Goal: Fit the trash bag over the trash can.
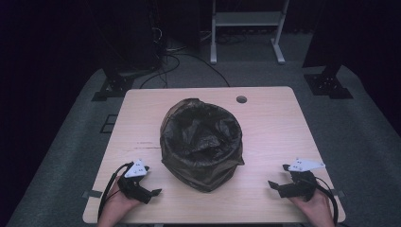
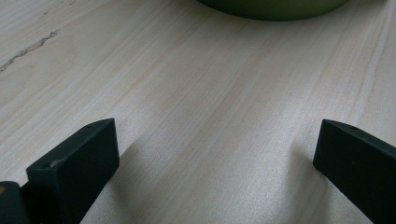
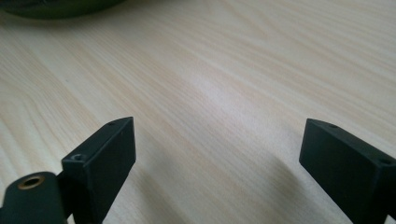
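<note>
The bin [image 1: 202,142] is standing upright at the middle of the table [image 1: 274,118]. A dark bag [image 1: 201,130] is lining it, with the bag's edge folded over the rim and hanging down the outer wall. The bag's inside is lying crumpled within the bin. A round hole [image 1: 241,99] is showing in the tabletop beyond the bin, toward the far right.

The left gripper [image 1: 150,193] is resting low over the table's near left corner, near the bin's base and apart from it. A hand [image 1: 116,208] is holding it from the near edge. In the left gripper view, the left gripper [image 2: 215,154] is showing both jaws spread wide, with bare wood between them and nothing held. The bin's green base [image 2: 273,8] is lying at the top edge of that view, well ahead of the jaw tips. A dark crack [image 2: 28,49] is running across the wood at upper left.

The right gripper [image 1: 276,185] is resting over the near right part of the table, its jaws pointing inward toward the bin, apart from it. A hand [image 1: 314,208] is gripping it from below. In the right gripper view, the right gripper [image 3: 217,149] is likewise standing wide open, holding nothing, with bare wood between the jaws. The bin's base [image 3: 56,7] is appearing at the top left of that view.
</note>
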Motion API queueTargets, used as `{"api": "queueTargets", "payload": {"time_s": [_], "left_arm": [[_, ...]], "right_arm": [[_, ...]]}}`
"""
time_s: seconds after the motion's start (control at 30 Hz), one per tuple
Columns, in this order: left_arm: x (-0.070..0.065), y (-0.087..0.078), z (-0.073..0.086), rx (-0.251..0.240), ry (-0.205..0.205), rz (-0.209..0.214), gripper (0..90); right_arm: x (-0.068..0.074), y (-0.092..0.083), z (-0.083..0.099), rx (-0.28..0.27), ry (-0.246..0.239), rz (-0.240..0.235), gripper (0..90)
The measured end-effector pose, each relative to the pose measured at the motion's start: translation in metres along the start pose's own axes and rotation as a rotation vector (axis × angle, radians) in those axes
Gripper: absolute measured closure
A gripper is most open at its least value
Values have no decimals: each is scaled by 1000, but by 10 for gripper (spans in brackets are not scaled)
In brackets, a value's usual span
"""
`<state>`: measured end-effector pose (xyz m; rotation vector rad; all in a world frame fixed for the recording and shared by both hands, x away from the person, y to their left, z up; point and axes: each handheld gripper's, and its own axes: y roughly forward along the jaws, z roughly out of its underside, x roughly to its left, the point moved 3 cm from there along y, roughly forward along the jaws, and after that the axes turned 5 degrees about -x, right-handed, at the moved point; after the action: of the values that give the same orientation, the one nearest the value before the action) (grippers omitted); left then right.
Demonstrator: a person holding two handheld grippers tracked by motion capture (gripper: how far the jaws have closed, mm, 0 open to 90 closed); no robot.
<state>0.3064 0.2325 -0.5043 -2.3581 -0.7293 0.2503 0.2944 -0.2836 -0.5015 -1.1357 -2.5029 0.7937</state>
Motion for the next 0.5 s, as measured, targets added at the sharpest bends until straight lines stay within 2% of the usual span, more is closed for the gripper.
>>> {"api": "queueTargets", "payload": {"time_s": [0.27,0.3,0.5], "left_arm": [[0,0,0,0,1,0,0],[0,0,0,0,0,0,0],[0,0,0,0,0,0,0]], "right_arm": [[0,4,4,21,2,12,92],[1,5,4,39,-10,18,91],[1,6,4,40,-7,16,91]]}}
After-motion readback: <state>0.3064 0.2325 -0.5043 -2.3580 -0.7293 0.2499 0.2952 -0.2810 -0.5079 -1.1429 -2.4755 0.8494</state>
